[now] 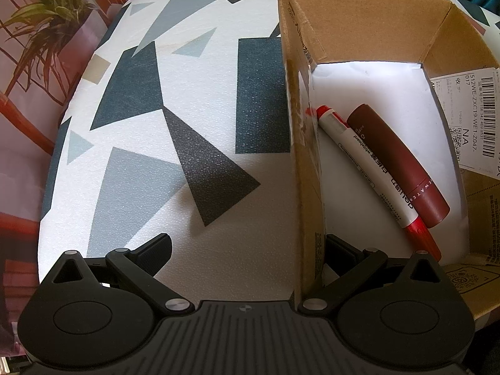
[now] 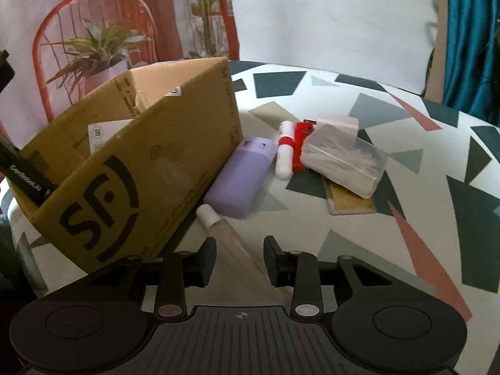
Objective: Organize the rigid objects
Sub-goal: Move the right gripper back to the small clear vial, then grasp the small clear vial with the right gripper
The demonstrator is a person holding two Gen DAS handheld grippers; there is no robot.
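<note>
A clear tube with a white cap [image 2: 223, 234] is seen lying flat on the counter [image 2: 359, 228], just beside the lower edge of the cardboard box [image 2: 150, 168]. The right tool [image 2: 240, 261] is parted around the tube's near end, with neither pad pressing on it. Beyond it, a lilac case [image 2: 237, 178] rests against the box wall, followed by a white-and-red tube [image 2: 286, 153], a red item [image 2: 300, 147] and a wrapped block [image 2: 347, 159] lying on a flat yellow piece [image 2: 350, 203]. Open counter is left to the right of the tube.

Inside the box, a whiteboard marker [image 1: 372, 172] and a maroon cylinder [image 1: 397, 162] lie side by side. The left tool [image 1: 247, 250] is spread wide astride the box's near wall [image 1: 307, 187], one finger inside and one outside, neither pressing on it.
</note>
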